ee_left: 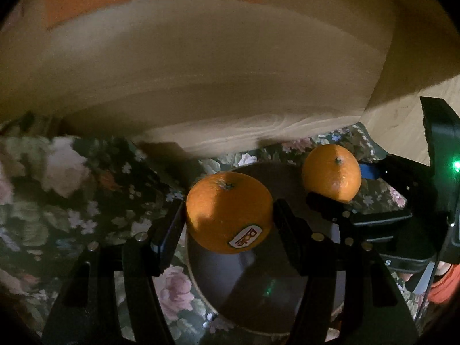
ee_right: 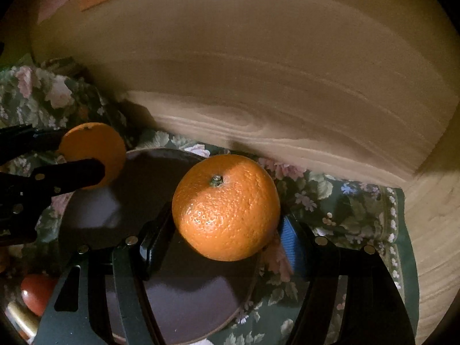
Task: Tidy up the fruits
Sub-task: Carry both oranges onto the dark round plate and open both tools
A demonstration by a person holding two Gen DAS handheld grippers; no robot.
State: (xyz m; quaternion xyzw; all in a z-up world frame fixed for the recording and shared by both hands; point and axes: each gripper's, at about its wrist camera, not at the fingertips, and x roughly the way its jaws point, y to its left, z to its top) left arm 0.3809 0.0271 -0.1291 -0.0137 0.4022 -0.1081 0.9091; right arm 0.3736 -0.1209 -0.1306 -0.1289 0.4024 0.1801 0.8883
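The left gripper point(ee_left: 228, 215) has its fingers point(ee_left: 169, 230) clamped on an orange point(ee_left: 227, 211) that bears an oval sticker point(ee_left: 245, 236) low on its near side; the fruit's stem end faces up and away, and the black pads press its left and right flanks. This stickered orange hangs above a dark round plate point(ee_left: 258, 296), which lies on a green floral cloth point(ee_left: 86, 201) spread over the wooden surface point(ee_left: 408, 126).

The right gripper point(ee_right: 227, 224) likewise has its fingers point(ee_right: 155, 238) closed on a second orange point(ee_right: 225, 207), a pebbly-skinned one with its green stem stub turned upward (one finger carries a blue ribbed pad on the right side); this fruit sits over the right-hand edge of the same plate point(ee_right: 187, 296), partly above the cloth point(ee_right: 345, 210).

Each camera catches the other tool: from the left wrist, the right gripper point(ee_left: 342, 189) comes in from the right with its orange point(ee_left: 332, 174) held beyond the plate's far right rim; from the right wrist, the left gripper point(ee_right: 86, 158) comes in from the left with its orange point(ee_right: 95, 151) over the plate's far left rim. The two fruits are near one another but apart.

Behind the cloth rises a pale wooden board point(ee_right: 258, 86), blurred; at the lower left of the right-wrist view a red round fruit point(ee_right: 37, 293) rests beside a gold-coloured rim point(ee_right: 20, 320), though what that rim belongs to cannot be told.
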